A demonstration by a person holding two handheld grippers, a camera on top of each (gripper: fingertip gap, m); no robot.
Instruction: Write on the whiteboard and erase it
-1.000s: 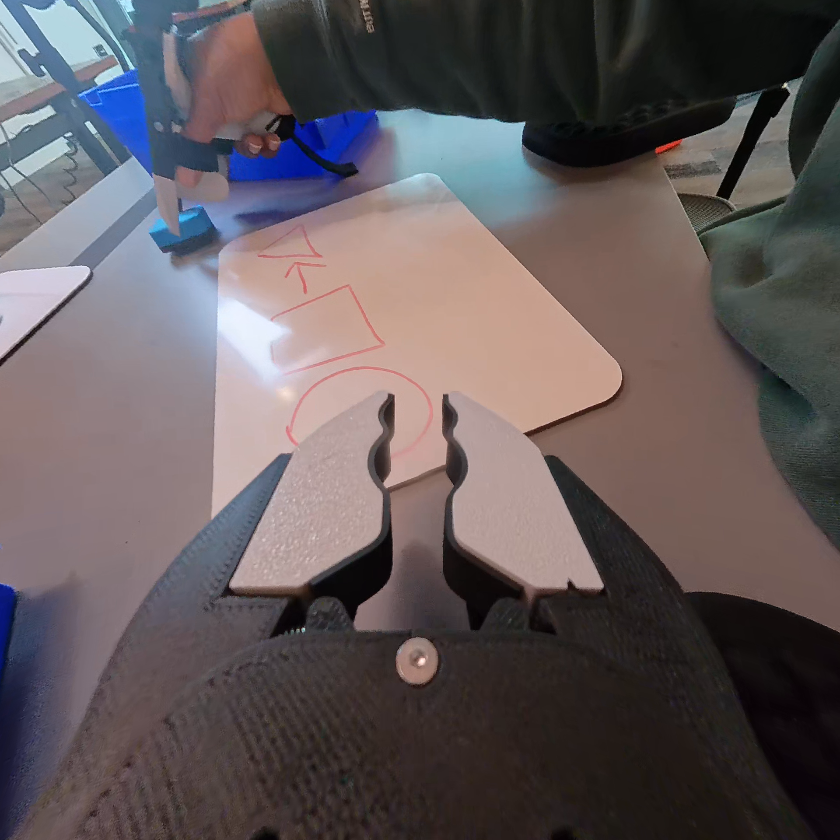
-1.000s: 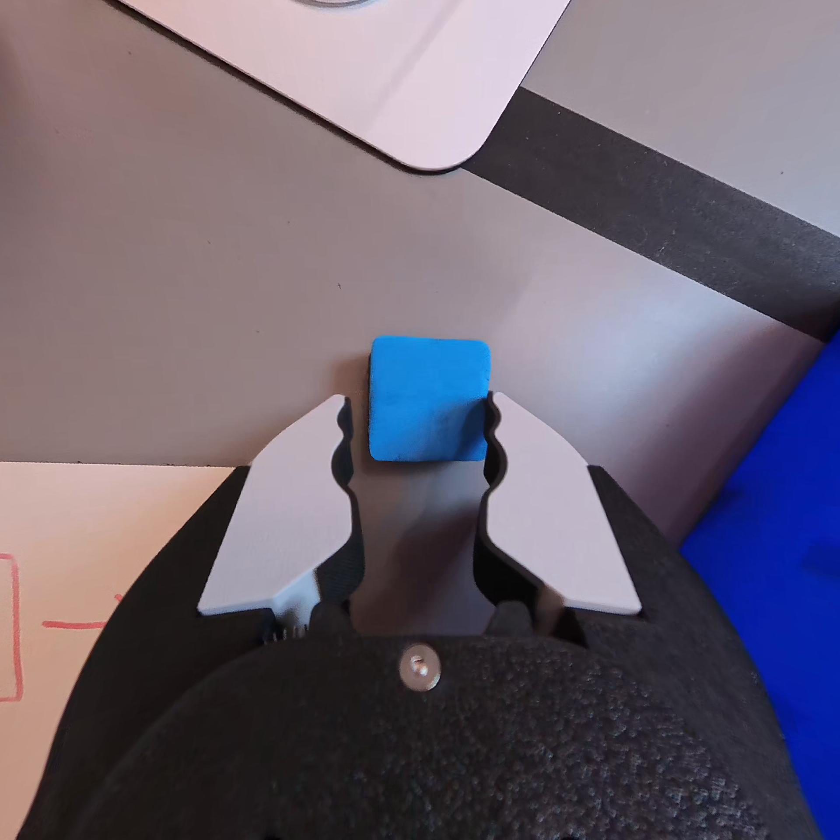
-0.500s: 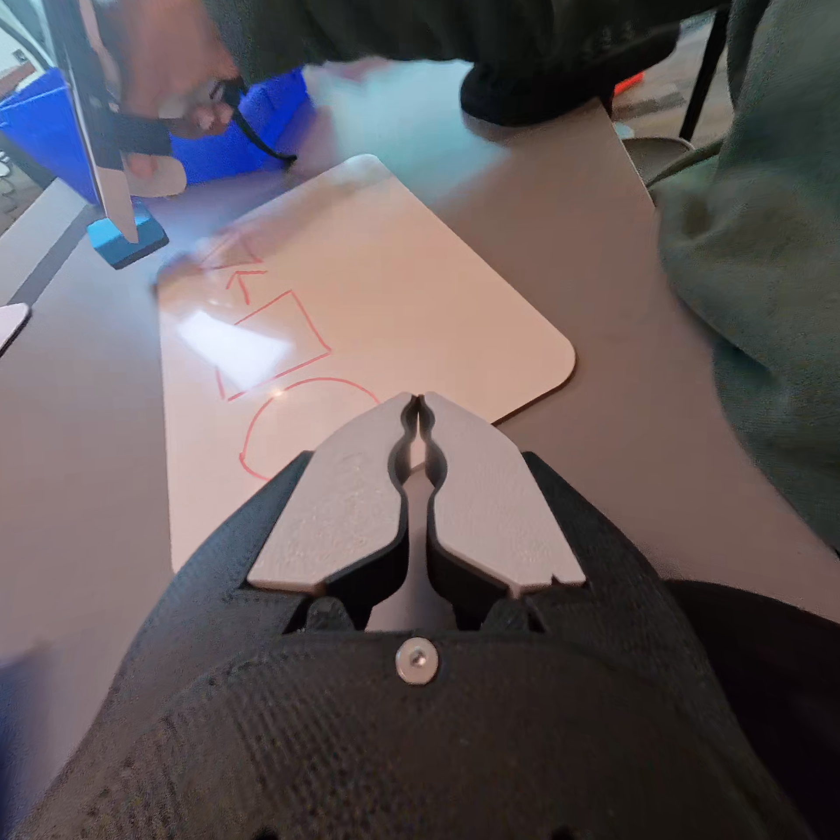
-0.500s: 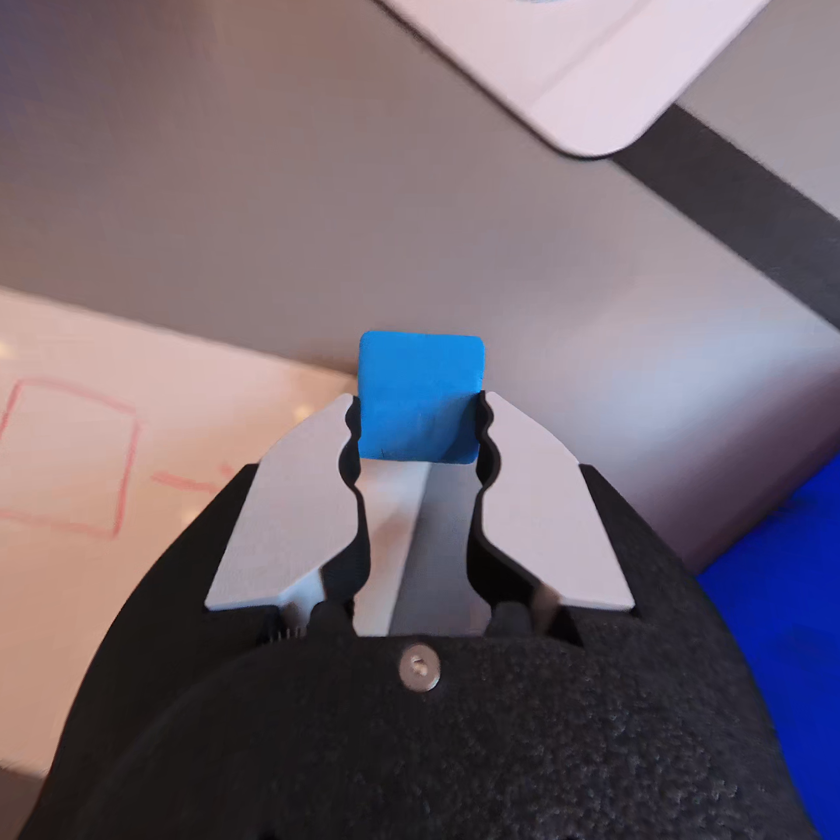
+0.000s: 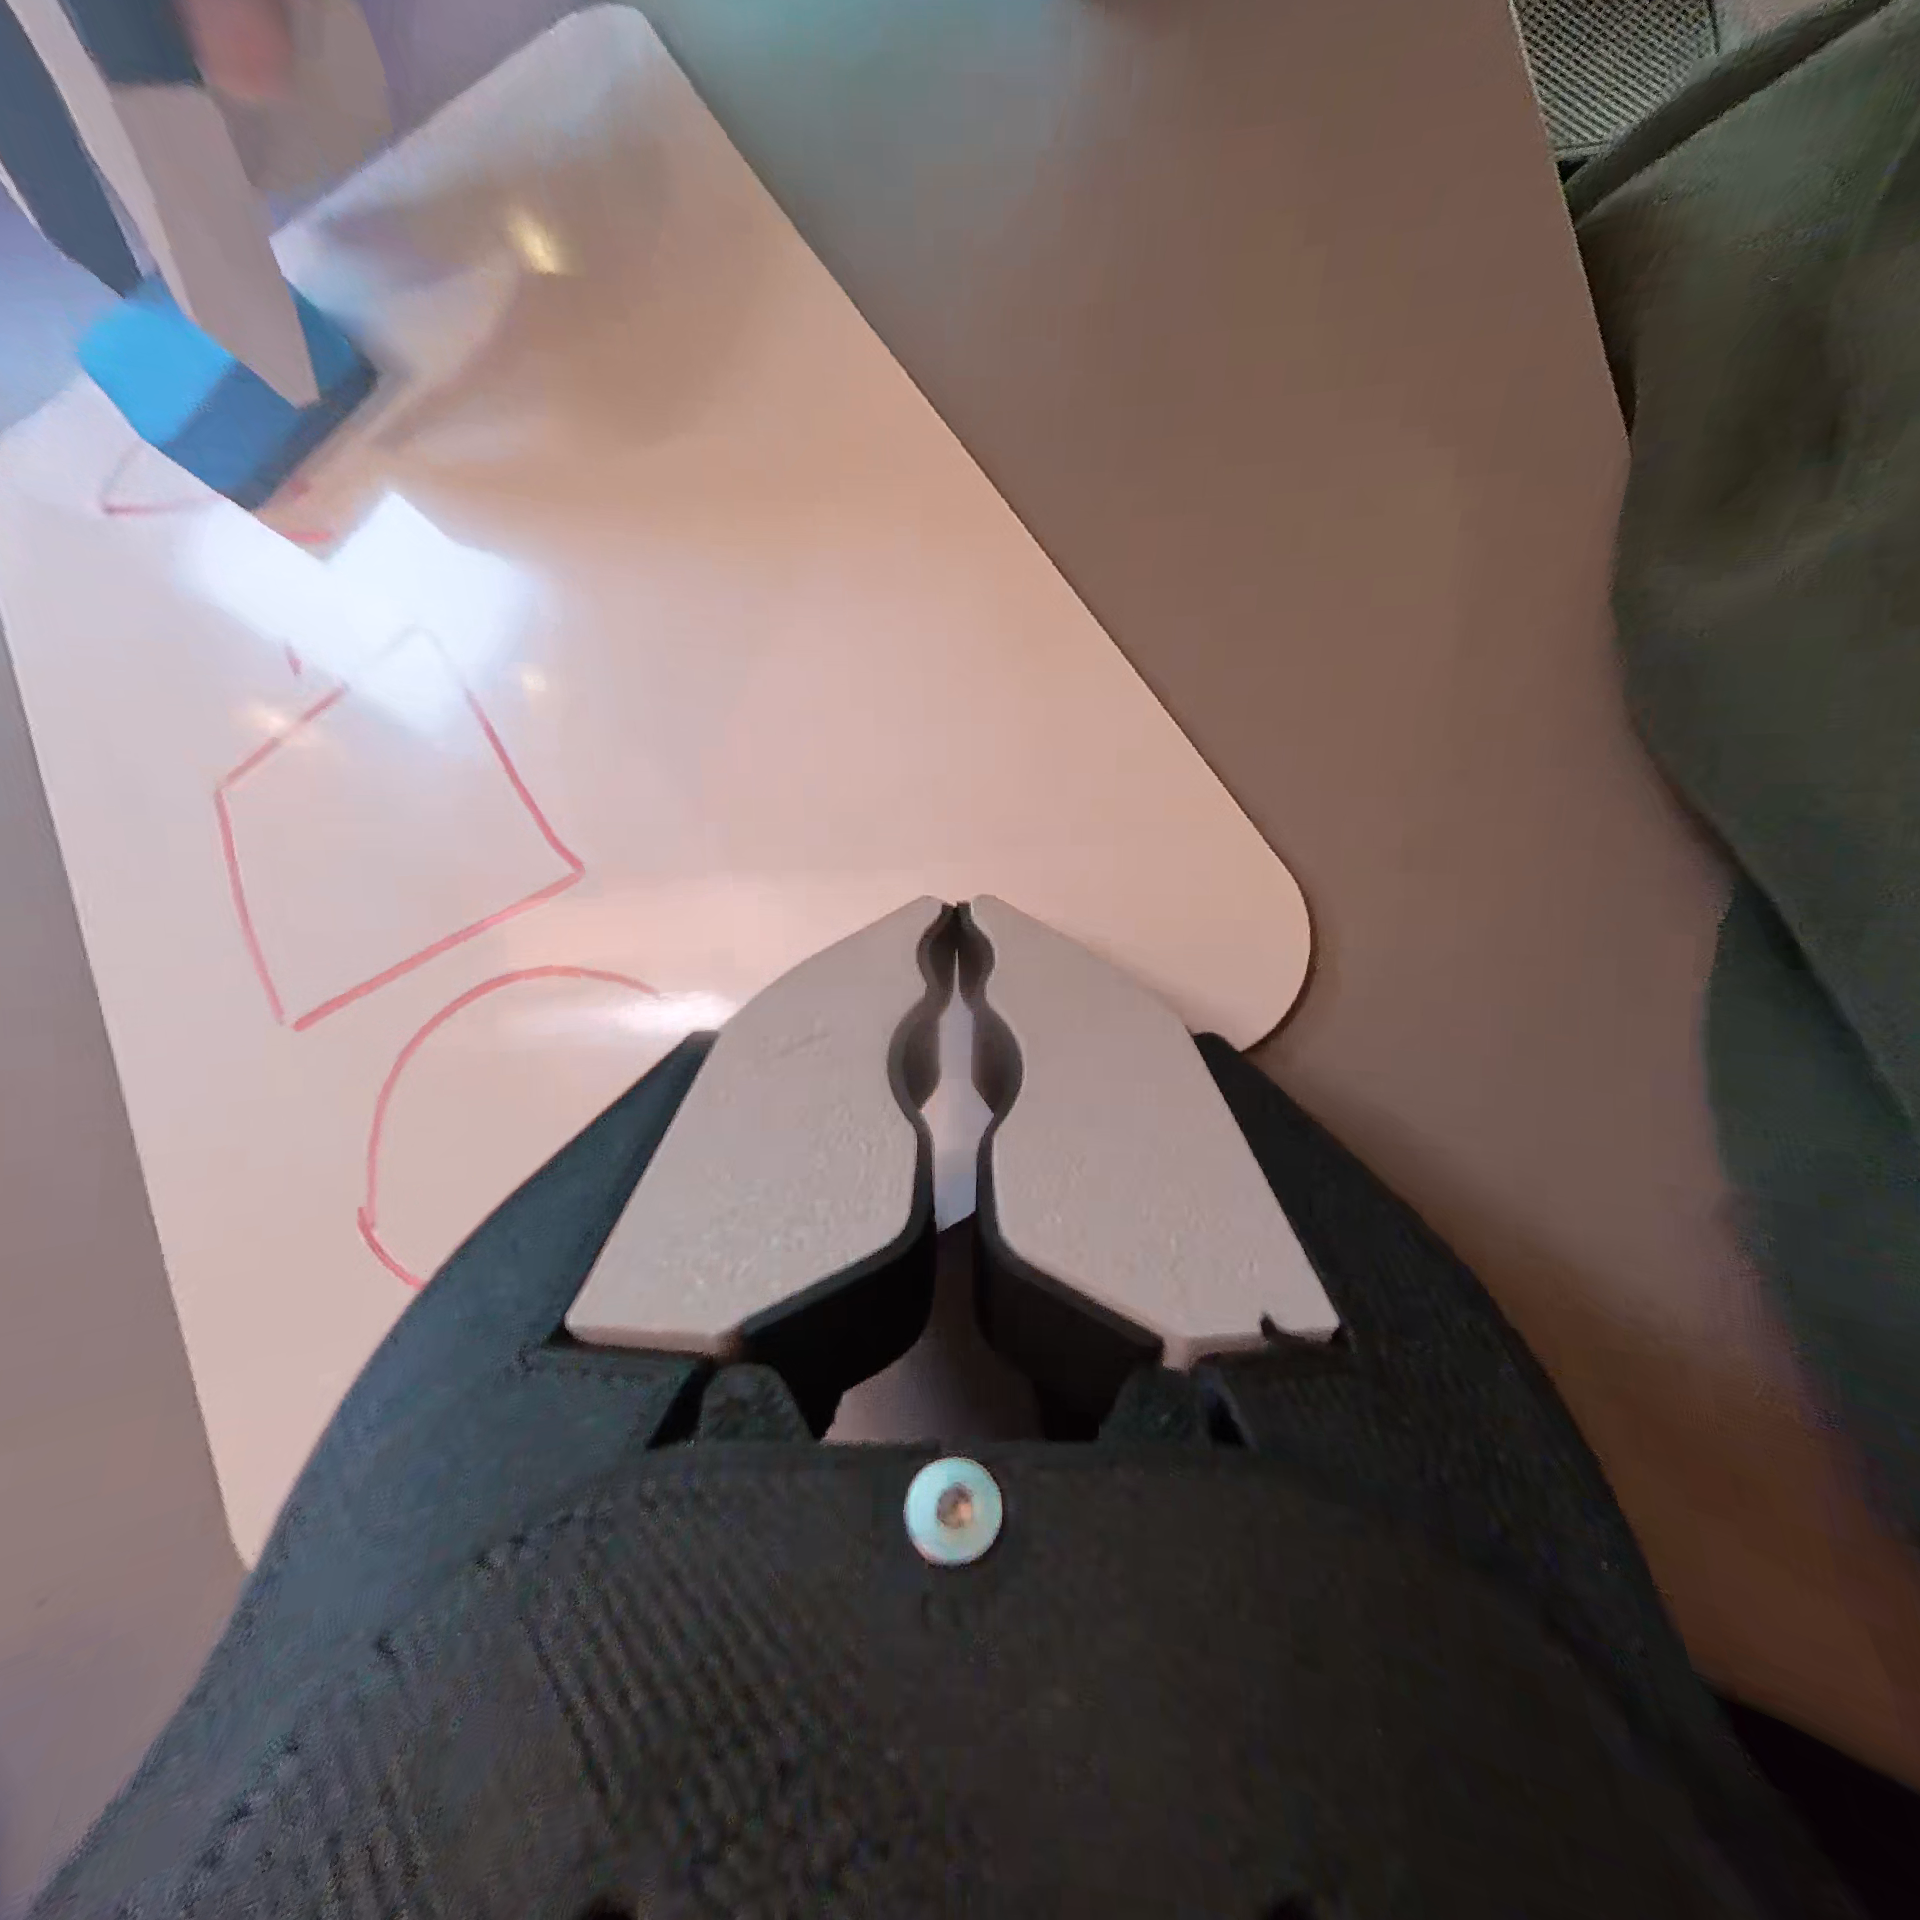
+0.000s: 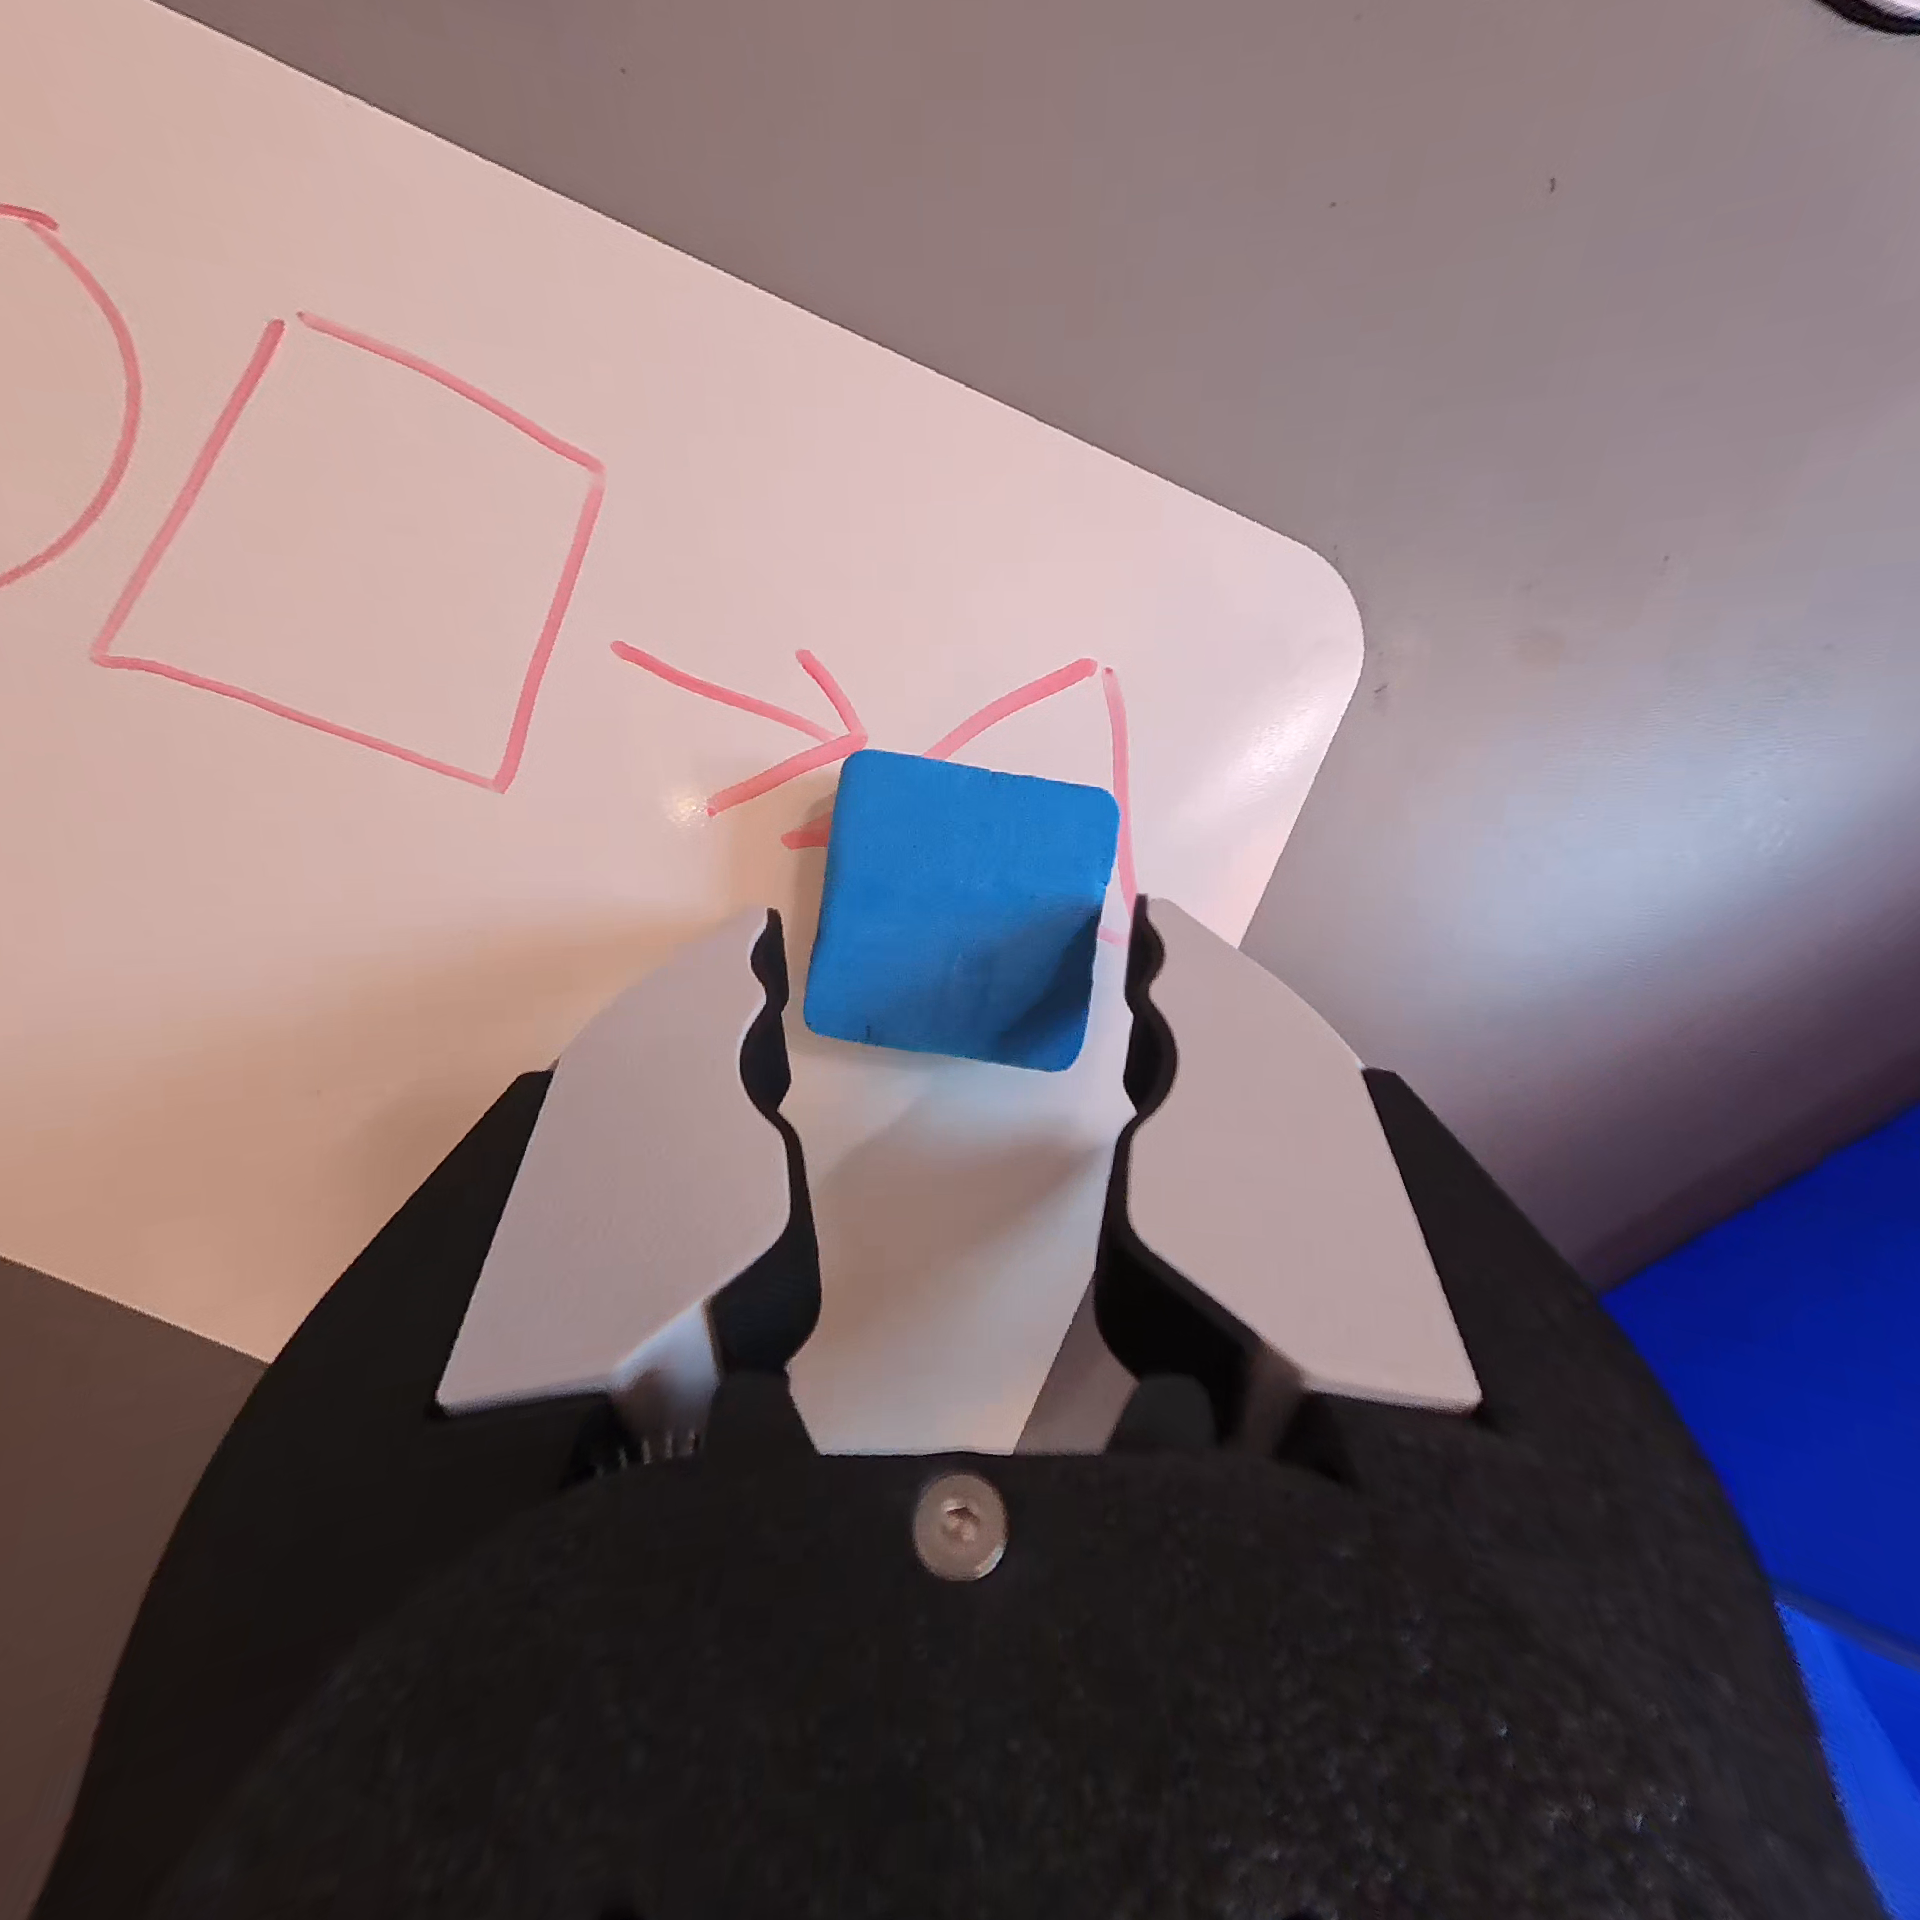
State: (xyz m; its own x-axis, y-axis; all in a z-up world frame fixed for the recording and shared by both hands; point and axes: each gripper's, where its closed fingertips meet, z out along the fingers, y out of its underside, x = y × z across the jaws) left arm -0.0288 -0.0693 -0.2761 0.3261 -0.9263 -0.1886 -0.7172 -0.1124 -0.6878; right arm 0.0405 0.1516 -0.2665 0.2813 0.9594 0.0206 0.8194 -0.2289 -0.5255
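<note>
The whiteboard [image 5: 831,520] lies on the grey table [image 5: 1351,520] and bears a red circle [image 5: 468,1091], a red square [image 5: 384,831], an arrow [image 6: 748,717] and a triangle [image 6: 1039,707]. A blue eraser [image 6: 961,914] lies on the whiteboard [image 6: 416,935] over part of the triangle. My right gripper [image 6: 956,912] is open around it, with a gap between each pad and the eraser. The left wrist view shows the eraser [image 5: 177,395] at the far left, under a finger [image 5: 208,208] of that gripper. My left gripper [image 5: 958,909] is shut with nothing in it, over the board's near corner.
A blue bin [image 6: 1766,1403] stands to the right of the board. A person's green sleeve [image 5: 1766,520] lies along the table's right edge in the left wrist view.
My right gripper closed on the eraser, carried it from the table onto the board's triangle, then opened so the eraser sits free. My left gripper shut on air and moved over the board's corner.
</note>
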